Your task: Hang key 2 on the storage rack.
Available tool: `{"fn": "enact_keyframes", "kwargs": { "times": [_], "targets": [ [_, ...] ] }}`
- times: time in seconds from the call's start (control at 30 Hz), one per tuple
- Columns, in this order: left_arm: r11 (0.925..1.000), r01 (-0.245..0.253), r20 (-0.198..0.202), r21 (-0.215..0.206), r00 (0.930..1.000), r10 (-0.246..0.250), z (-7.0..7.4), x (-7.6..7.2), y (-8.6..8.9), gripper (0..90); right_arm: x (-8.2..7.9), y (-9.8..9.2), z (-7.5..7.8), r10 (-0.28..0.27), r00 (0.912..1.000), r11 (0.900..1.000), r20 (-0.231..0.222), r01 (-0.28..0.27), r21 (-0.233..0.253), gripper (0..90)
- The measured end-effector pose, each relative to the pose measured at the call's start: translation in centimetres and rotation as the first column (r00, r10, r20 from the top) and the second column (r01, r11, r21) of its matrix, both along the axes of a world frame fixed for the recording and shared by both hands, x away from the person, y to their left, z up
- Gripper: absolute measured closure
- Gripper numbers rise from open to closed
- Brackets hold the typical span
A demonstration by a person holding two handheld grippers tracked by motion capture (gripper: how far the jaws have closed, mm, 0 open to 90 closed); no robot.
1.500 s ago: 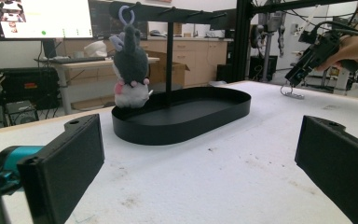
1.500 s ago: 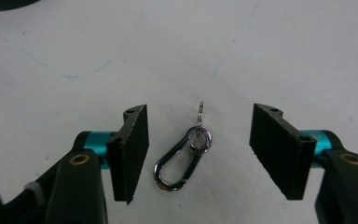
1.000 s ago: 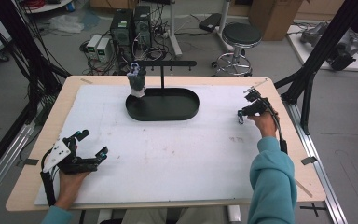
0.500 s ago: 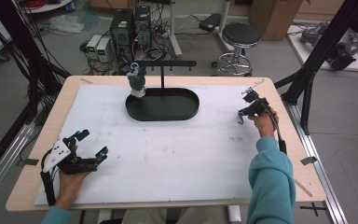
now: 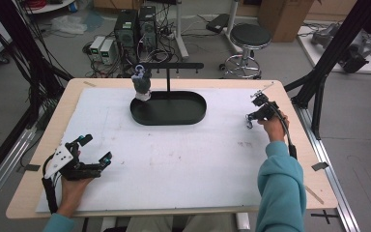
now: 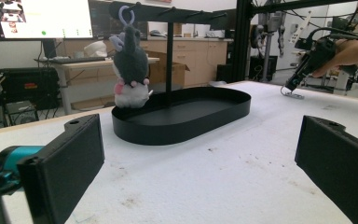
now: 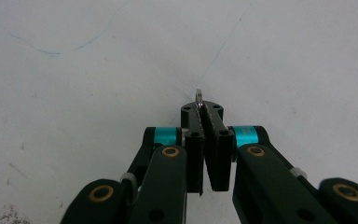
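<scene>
A grey and white plush toy [image 5: 141, 84] hangs by a lilac loop from the left end of a black hook bar [image 5: 174, 66]. The bar stands on a post in a black oval tray [image 5: 193, 116] at the table's far middle. My right gripper [image 5: 249, 121] hovers low over the white mat to the right of the tray, shut on a small metal ring [image 7: 198, 95] that pokes out past the jaw tips. My left gripper [image 5: 96, 148] rests near the front left of the mat, open and holding nothing. From the left gripper view, the plush [image 6: 130, 70], tray [image 6: 205, 121] and right gripper [image 6: 303, 70] lie ahead.
A white mat [image 5: 183, 164] covers most of the wooden table [image 5: 43, 145]. Black frame posts [image 5: 328, 63] rise beside the table on both sides. Computers, cables and a stool [image 5: 250, 36] stand on the floor beyond the far edge.
</scene>
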State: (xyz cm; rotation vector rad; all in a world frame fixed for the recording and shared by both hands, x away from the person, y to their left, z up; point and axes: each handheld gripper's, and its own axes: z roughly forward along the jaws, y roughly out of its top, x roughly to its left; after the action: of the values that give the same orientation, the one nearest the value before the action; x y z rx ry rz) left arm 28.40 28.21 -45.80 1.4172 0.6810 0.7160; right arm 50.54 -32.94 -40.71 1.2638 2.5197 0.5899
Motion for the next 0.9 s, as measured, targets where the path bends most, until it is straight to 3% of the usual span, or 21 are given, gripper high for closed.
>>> {"fn": "enact_keyframes", "kwargs": {
  "times": [0.27,0.5,0.6,0.8,0.9],
  "targets": [
    [1.0,-0.001,0.0,-0.004,1.0,0.001,0.0,0.0,0.0,1.7,-0.1,0.0,0.3,-0.01,0.9998,1.0,-0.016,0.01,-0.021,89.2],
    [1.0,-0.001,0.0,0.001,1.0,0.001,0.0,0.0,0.0,1.7,-0.6,-0.5,1.4,-0.016,0.9995,0.999,0.027,0.015,0.041,89.2],
    [1.0,-0.001,0.0,0.0,1.0,0.001,0.0,0.0,0.0,1.7,-0.8,-0.7,1.9,-0.015,0.9983,0.997,0.056,0.011,0.082,89.2],
    [1.0,-0.001,0.0,0.002,1.0,0.001,0.0,0.0,0.0,1.7,-1.3,-1.0,3.1,-0.028,0.994,0.981,0.105,0.007,0.195,89.2],
    [1.0,-0.001,0.0,0.002,1.0,0.001,0.0,0.0,0.0,1.7,-1.7,-1.1,3.8,-0.036,0.9906,0.964,0.132,-0.001,0.268,89.2]
  ]
}}
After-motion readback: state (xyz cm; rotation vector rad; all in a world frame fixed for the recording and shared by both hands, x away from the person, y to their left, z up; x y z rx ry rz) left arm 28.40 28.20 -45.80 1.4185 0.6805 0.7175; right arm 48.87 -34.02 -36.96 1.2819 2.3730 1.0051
